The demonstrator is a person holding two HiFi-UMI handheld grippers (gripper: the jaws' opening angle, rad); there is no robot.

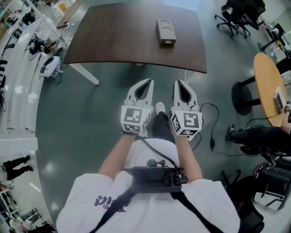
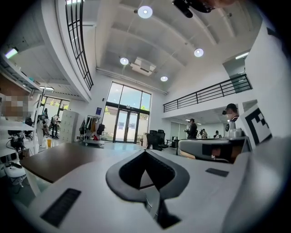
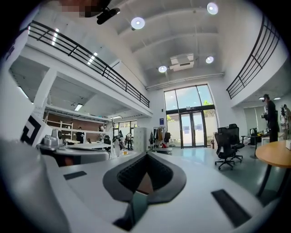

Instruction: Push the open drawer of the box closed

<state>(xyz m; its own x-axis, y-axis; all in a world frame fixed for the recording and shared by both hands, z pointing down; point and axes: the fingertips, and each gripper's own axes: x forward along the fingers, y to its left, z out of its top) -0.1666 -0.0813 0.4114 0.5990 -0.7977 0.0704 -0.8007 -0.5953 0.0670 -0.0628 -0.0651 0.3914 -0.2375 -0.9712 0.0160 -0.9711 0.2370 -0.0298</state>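
A brown box (image 1: 166, 32) lies on the far right part of a dark wooden table (image 1: 113, 41), its near end facing me with the drawer front (image 1: 168, 43) showing there. Both grippers are held side by side well short of the table, over the floor, pointing level toward it. My left gripper (image 1: 150, 81) is shut with nothing in it; its fingertips meet in the left gripper view (image 2: 145, 151). My right gripper (image 1: 177, 82) is shut and empty too, its jaws closed in the right gripper view (image 3: 146, 154). The box does not show clearly in either gripper view.
A round wooden table (image 1: 268, 86) stands at the right with a seated person (image 1: 259, 134) beside it. Black office chairs (image 1: 238, 13) are at the far right, a black stool base (image 1: 243, 98) and a cable (image 1: 211, 132) on the floor. White benches (image 1: 18, 68) line the left.
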